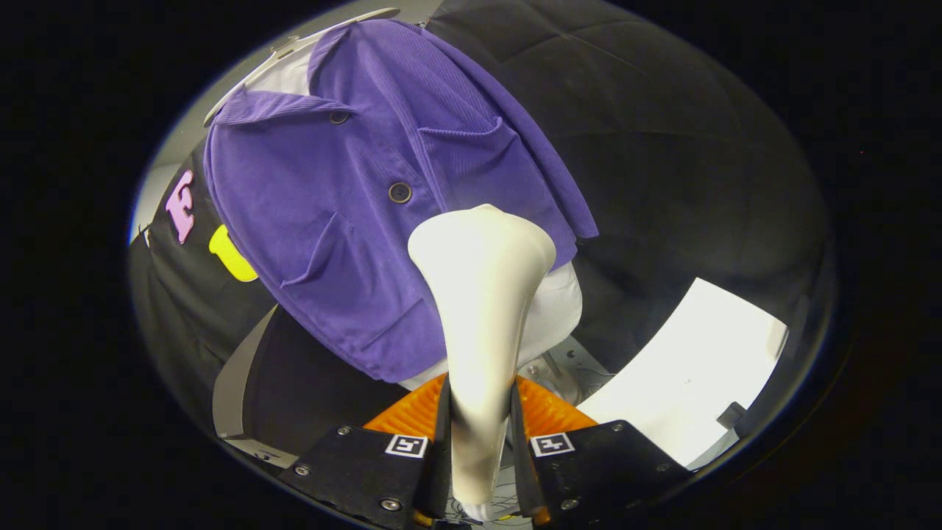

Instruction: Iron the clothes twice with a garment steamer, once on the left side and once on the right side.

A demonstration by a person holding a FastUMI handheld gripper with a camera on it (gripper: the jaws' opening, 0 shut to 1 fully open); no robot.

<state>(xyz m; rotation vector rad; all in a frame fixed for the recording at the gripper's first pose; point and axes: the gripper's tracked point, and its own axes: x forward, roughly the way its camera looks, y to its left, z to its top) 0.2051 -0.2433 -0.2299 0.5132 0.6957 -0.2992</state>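
The tongs are clamped tight on the garment steamer, both fingers pressing on the slim handle from either side. The steamer rises straight ahead from between them, a pale cream body that widens into a broad head at the far end. That head sits in front of the purple jacket, low on the garment's front and to the right of the button line; whether it actually touches the cloth, I cannot tell.

The jacket hangs on a white hanger, tilted in this view, collar up at the far left. It is corduroy, with a dark button at mid-front, another button at the collar, and patch pockets on both sides. A white garment peeks out below the purple hem, just behind the steamer's head, and shows again inside the collar.

Behind everything hangs the black cloth wall. Down to the right, near the tongs, lies a bright white surface. A grey strap runs down on the left, below the jacket.
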